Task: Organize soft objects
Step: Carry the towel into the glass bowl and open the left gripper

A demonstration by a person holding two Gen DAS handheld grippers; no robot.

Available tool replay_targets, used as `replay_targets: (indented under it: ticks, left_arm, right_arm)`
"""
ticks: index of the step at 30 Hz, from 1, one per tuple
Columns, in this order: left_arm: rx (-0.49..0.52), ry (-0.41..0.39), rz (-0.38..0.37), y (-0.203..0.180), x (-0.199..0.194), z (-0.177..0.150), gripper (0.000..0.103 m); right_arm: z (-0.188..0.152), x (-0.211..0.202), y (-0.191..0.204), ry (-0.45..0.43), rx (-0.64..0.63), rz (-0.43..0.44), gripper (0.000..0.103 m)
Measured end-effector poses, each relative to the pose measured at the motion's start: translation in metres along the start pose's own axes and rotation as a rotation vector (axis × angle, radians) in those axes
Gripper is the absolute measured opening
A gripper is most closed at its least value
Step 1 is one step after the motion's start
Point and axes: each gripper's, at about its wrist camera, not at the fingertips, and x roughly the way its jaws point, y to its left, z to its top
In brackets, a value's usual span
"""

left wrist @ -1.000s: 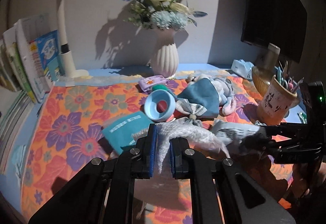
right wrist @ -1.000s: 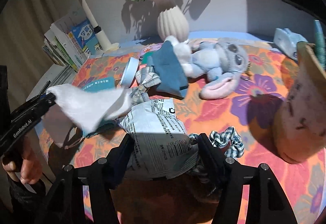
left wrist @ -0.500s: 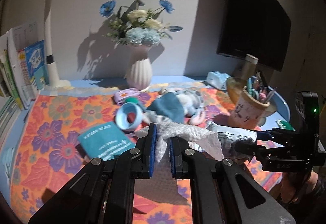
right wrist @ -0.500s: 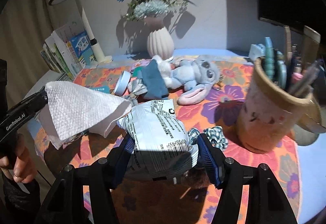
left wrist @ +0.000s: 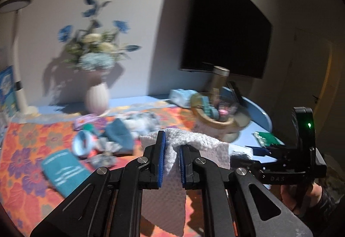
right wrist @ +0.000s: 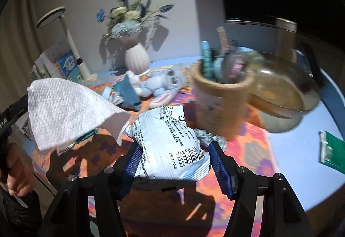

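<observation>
Change: over the last second both grippers rose and swung right; the counter's floral cloth [left wrist: 28, 142] sat lower and farther in both views, and the brown pen cup [right wrist: 222, 103] came to the middle of the right view.
Left gripper [left wrist: 171, 161]: fingers nearly closed, pinching a white embossed paper towel [left wrist: 194, 144] that draped over and hung below them, clear of the counter.
Right gripper [right wrist: 174, 163]: fingers set wide, pressing both sides of a white printed plastic pouch with a barcode [right wrist: 170, 139], held off the counter.
Meaning for the task: both soft items appeared lifted and in transit; judged as a carry stage, with placement not yet begun. No destination was evident.
Left view only: the dark wall screen [left wrist: 224, 27], the teal booklet [left wrist: 64, 172] on the near left of the cloth, and the right gripper seen from the side with a green light.
Right view only: the towel's full spread [right wrist: 71, 107], the grey plush rabbit [right wrist: 159, 86] lying far behind the pouch, a checked fabric scrunchie [right wrist: 207, 137] just behind the pouch, and a green packet [right wrist: 332, 150] at the right edge.
Limits: the left view was motion-blurred; small items there could not be identified.
</observation>
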Motion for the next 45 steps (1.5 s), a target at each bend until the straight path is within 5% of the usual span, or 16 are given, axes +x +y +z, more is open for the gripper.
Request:
replay_targets:
  ticks: [14,22,29,38,39,41,43,45]
  left_arm:
    - [0.091,0.06,-0.254,-0.126,0.068,0.015,0.009]
    - [0.109,0.09,-0.311,-0.174,0.111,0.036,0.009]
    - [0.096,0.093,-0.287,-0.192,0.145,0.069,0.009]
    - [0.044,0.104,-0.098,-0.186,0.207,0.111,0.01]
    - [0.038,0.108,-0.077,-0.184,0.215,0.114,0.013]
    - [0.013,0.134,-0.036,-0.178,0.231,0.118,0.052]
    - [-0.011,0.121,-0.033,-0.174,0.234,0.119,0.069]
    - [0.009,0.106,-0.035,-0.174,0.233,0.119,0.069]
  right_arm:
    - [-0.019,-0.075,-0.131,-0.034,0.242,-0.218,0.062]
    - [-0.007,-0.096,-0.177,-0.089,0.314,-0.26,0.062]
    - [0.032,-0.097,-0.197,-0.166,0.307,-0.284,0.062]
    - [0.09,-0.048,-0.23,-0.198,0.368,-0.234,0.063]
    - [0.095,-0.04,-0.233,-0.195,0.379,-0.23,0.068]
    - [0.103,-0.026,-0.24,-0.19,0.4,-0.227,0.072]
    - [0.107,-0.016,-0.246,-0.18,0.404,-0.23,0.072]
    - [0.107,-0.01,-0.25,-0.161,0.416,-0.241,0.072]
